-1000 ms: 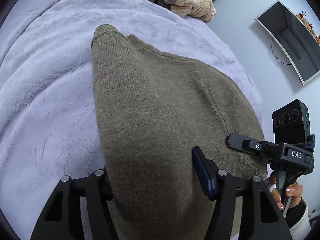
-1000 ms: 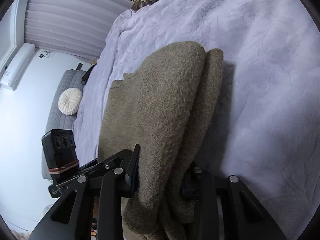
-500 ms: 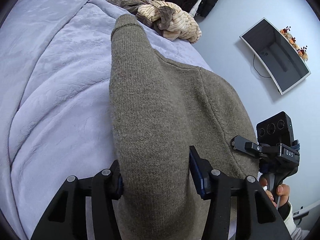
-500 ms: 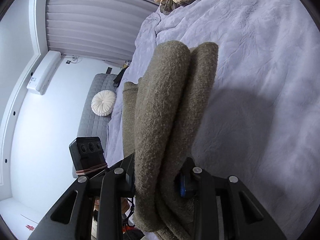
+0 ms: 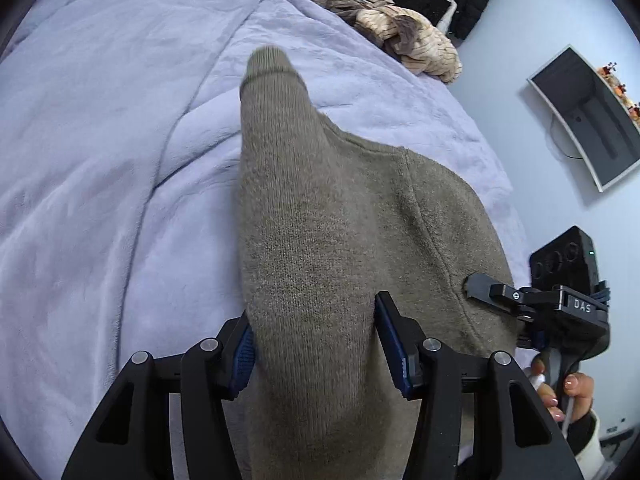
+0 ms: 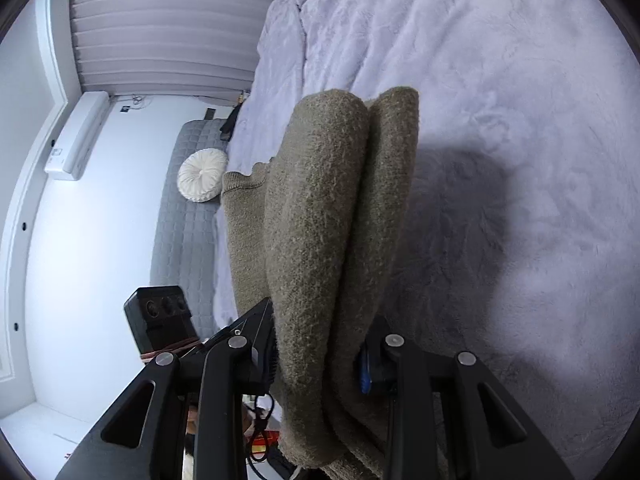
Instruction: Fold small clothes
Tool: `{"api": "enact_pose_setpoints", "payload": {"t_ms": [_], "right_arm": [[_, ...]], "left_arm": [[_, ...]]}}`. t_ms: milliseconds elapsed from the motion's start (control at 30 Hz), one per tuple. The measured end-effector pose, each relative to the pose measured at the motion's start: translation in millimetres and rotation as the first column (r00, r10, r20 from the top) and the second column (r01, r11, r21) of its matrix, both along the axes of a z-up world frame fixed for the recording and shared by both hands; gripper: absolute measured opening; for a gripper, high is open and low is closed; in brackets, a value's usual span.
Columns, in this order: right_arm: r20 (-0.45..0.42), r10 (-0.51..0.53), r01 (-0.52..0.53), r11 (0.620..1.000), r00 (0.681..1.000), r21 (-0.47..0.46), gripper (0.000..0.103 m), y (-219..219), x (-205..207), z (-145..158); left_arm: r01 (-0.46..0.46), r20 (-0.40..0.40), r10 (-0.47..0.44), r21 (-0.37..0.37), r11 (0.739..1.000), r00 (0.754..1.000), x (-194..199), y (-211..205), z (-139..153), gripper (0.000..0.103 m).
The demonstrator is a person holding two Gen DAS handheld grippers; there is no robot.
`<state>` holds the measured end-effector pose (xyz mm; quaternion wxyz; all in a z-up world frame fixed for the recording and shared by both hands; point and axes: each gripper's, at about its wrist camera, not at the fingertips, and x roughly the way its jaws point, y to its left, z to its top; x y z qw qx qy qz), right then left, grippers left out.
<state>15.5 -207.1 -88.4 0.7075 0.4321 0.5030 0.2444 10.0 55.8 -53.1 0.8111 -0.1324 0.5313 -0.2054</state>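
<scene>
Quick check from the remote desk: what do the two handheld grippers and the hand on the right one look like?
Both the left gripper and right gripper are matte black with silver rivets and blue pads. The right gripper carries a white "DAS" label and a black sensor box. The hand shows pale nail polish and a white cuff.

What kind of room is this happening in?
Most likely a bedroom: a bed under a lilac blanket fills both views, a pile of clothes lies at its far end, and a quilted daybed with a round cushion stands alongside.
</scene>
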Motion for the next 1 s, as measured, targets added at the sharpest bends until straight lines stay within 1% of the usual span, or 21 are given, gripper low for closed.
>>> {"api": "enact_pose_setpoints", "payload": {"t_ms": [67, 100, 133, 233, 267, 300, 367, 433, 500, 533, 600, 633, 667, 700, 733, 767, 800, 833, 900, 933, 1000], "right_arm": [[0.002, -0.025, 0.025, 0.988, 1.0, -0.149, 0.036, 0, 0, -1], [0.004, -0.04, 0.039, 0.97, 0.999, -0.24, 0.036, -3, -2, 2], [0.002, -0.047, 0.045, 0.954, 0.999, -0.296, 0.036, -6, -3, 4], [0.012, -0.065, 0.066, 0.949, 0.998, -0.308, 0.036, -17, -10, 14], [0.022, -0.075, 0.079, 0.949, 0.997, -0.304, 0.039, -20, -11, 18], [0.033, -0.083, 0.09, 0.953, 0.996, -0.289, 0.041, -23, -12, 22], [0.044, -0.084, 0.093, 0.966, 0.995, -0.243, 0.051, -28, -17, 21], [0.034, -0.054, 0.06, 0.973, 0.998, -0.222, 0.051, -18, -16, 18], [0.044, -0.012, 0.023, 0.961, 0.999, -0.276, 0.024, -4, -13, 19], [0.059, 0.013, 0.007, 0.944, 0.998, -0.33, 0.01, 4, -12, 23], [0.088, 0.047, -0.006, 0.906, 0.995, -0.423, 0.01, 15, -19, 32], [0.09, 0.064, -0.012, 0.874, 0.994, -0.487, 0.009, 18, -21, 35], [0.089, 0.081, -0.019, 0.838, 0.993, -0.546, 0.009, 20, -21, 36], [0.084, 0.103, -0.029, 0.785, 0.991, -0.619, 0.009, 23, -22, 33], [0.072, 0.124, -0.042, 0.732, 0.99, -0.68, 0.009, 24, -21, 26], [0.045, 0.144, -0.068, 0.693, 0.989, -0.718, 0.009, 25, -19, 14], [0.017, 0.139, -0.086, 0.697, 0.99, -0.712, 0.009, 22, -19, 1], [0.012, 0.115, -0.076, 0.723, 0.993, -0.686, 0.009, 15, -21, -6], [0.03, 0.079, -0.041, 0.765, 0.996, -0.643, 0.009, 6, -26, -4], [0.034, 0.075, -0.036, 0.772, 0.997, -0.635, 0.009, 4, -27, -1], [0.042, 0.076, -0.032, 0.763, 0.996, -0.645, 0.01, 1, -34, 6]], "left_arm": [[-0.053, 0.021, 0.052, 0.048, 0.997, 0.998, -8, 13, -6, 0.055], [-0.075, 0.036, 0.073, 0.058, 0.995, 0.997, -11, 18, -6, 0.055], [-0.097, 0.053, 0.093, 0.068, 0.993, 0.994, -16, 27, -6, 0.055], [-0.147, 0.089, 0.138, 0.1, 0.984, 0.986, -21, 48, -3, 0.055], [-0.155, 0.09, 0.146, 0.098, 0.983, 0.985, -19, 52, -3, 0.055], [-0.159, 0.089, 0.151, 0.091, 0.983, 0.984, -15, 52, -3, 0.055], [-0.153, 0.092, 0.146, 0.076, 0.985, 0.985, -14, 50, -2, 0.055], [-0.133, 0.097, 0.123, 0.096, 0.987, 0.988, -14, 37, -2, 0.055], [-0.122, 0.093, 0.109, 0.145, 0.982, 0.99, -17, 26, -7, 0.055], [-0.124, 0.103, 0.109, 0.16, 0.979, 0.989, -20, 23, -7, 0.055], [-0.126, 0.123, 0.106, 0.168, 0.978, 0.987, -26, 19, -7, 0.055], [-0.125, 0.125, 0.105, 0.169, 0.978, 0.987, -29, 19, -7, 0.055], [-0.124, 0.122, 0.104, 0.168, 0.978, 0.987, -30, 19, -9, 0.055], [-0.121, 0.116, 0.103, 0.163, 0.979, 0.988, -31, 19, -12, 0.056], [-0.119, 0.107, 0.103, 0.154, 0.981, 0.989, -32, 19, -15, 0.057], [-0.12, 0.099, 0.106, 0.148, 0.982, 0.989, -33, 18, -17, 0.057], [-0.122, 0.094, 0.109, 0.148, 0.982, 0.99, -34, 15, -19, 0.057], [-0.123, 0.097, 0.108, 0.154, 0.98, 0.989, -36, 14, -19, 0.057], [-0.126, 0.112, 0.107, 0.177, 0.976, 0.988, -39, 10, -18, 0.057], [-0.124, 0.117, 0.104, 0.187, 0.974, 0.988, -39, 8, -18, 0.057], [-0.126, 0.118, 0.105, 0.19, 0.974, 0.988, -40, 7, -17, 0.057]]}}
